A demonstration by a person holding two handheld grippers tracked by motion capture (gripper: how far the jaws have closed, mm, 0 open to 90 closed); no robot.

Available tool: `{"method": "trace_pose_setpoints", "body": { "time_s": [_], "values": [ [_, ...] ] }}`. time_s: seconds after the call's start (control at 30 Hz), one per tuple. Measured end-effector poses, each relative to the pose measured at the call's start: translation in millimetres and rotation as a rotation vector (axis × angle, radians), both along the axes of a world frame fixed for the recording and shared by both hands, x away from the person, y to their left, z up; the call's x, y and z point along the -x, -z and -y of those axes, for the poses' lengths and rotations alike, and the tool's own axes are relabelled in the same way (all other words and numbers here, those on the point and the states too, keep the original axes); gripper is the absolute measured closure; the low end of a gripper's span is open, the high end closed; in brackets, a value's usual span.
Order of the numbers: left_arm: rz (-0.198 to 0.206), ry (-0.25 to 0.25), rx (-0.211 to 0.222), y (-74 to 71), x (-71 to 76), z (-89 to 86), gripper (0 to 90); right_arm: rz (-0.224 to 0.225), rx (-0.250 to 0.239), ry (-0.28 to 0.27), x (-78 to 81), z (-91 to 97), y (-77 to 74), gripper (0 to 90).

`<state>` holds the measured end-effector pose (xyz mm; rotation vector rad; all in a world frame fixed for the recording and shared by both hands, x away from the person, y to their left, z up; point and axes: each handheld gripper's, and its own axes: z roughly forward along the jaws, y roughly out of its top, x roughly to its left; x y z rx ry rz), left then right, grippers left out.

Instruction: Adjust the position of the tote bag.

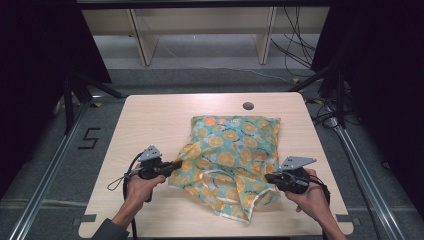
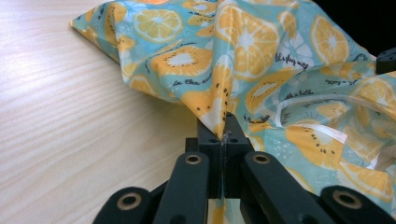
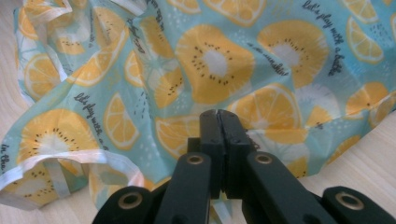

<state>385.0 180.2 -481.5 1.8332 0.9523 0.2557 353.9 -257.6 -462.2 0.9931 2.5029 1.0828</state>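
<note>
We see a pale wood-grain table (image 1: pixel 150 120), rectangular with rounded corners and a small round hole (image 1: pixel 248 106) near its far edge. On its middle lies a thin, crumpled teal cloth (image 1: pixel 230 150) printed with orange citrus slices, white-trimmed along its hem. The left gripper (image 1: pixel 176 164) pinches the cloth's left edge with its jaws closed; the right gripper (image 1: pixel 269 177) clamps the right edge likewise.

Even overhead light brightens the counter (image 1: pixel 150 120); around it the room falls dark. Close views stay sharp, with soft shadows under the cloth (image 2: pixel 261 56).
</note>
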Motion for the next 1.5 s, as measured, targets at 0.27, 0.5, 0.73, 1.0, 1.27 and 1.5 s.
{"method": "trace_pose_setpoints", "body": {
  "time_s": [0.27,0.5,0.73,1.0,1.27,1.5],
  "values": [
    [0.017,0.066,-0.026,-2.8,22.1,4.6,89.2,0.005,-0.005,0.021,2.6,8.5,-1.5,90.0],
    [0.011,0.071,-0.030,-1.4,32.9,-4.3,89.3,0.020,0.008,-0.003,2.8,4.4,0.4,90.0],
    [-0.017,0.077,-0.008,2.3,35.3,-7.8,88.1,0.018,0.005,-0.006,3.0,1.3,0.6,89.7],
    [0.012,0.034,-0.041,-5.3,38.9,-6.5,60.9,0.017,-0.004,0.013,3.8,8.0,-1.5,88.2],
    [0.071,0.054,-0.048,-32.3,52.6,-1.0,52.1,0.057,-0.061,0.024,7.5,7.6,-14.6,70.2],
    [0.013,0.143,-0.064,-35.8,62.7,17.4,44.4,0.078,-0.104,0.004,14.5,2.5,-26.4,63.8]
  ]
}}
